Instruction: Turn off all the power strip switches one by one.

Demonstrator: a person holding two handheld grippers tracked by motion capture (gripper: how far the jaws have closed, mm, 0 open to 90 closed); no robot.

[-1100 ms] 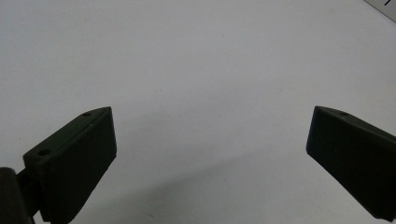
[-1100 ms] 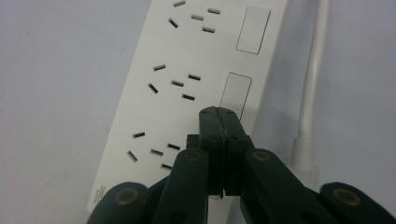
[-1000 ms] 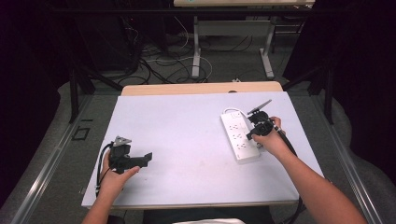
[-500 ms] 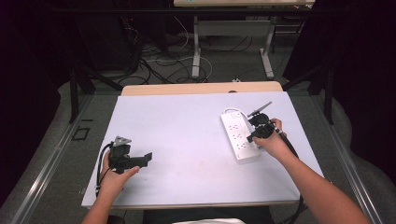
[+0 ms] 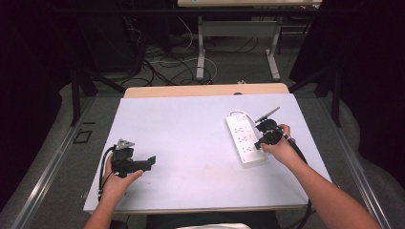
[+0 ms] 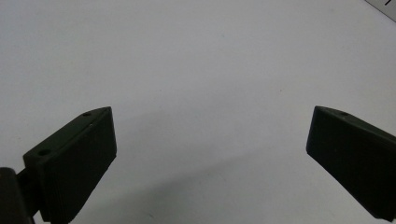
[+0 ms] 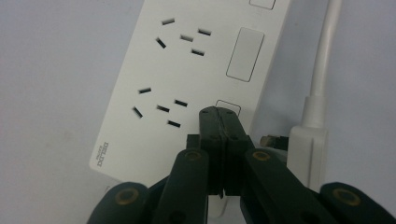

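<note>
A white power strip (image 5: 241, 137) lies on the right half of the white table (image 5: 191, 119), its cord looping at its far end. My right gripper (image 5: 259, 142) is shut with nothing between the jaws. In the right gripper view its tips (image 7: 218, 113) sit over the strip (image 7: 187, 65), at a small switch (image 7: 229, 105) beside the sockets. A white plug (image 7: 308, 151) with its cable (image 7: 327, 46) lies right of the strip. My left gripper (image 5: 150, 162) rests low over the table's near left, jaws wide open (image 6: 213, 110) over bare tabletop.
A corner of the strip (image 6: 384, 7) peeks in at the top right of the left gripper view. Beyond the table's far edge a wooden strip (image 5: 205, 89) shows, then dark floor with loose cables (image 5: 176, 62) and desk legs (image 5: 200, 45).
</note>
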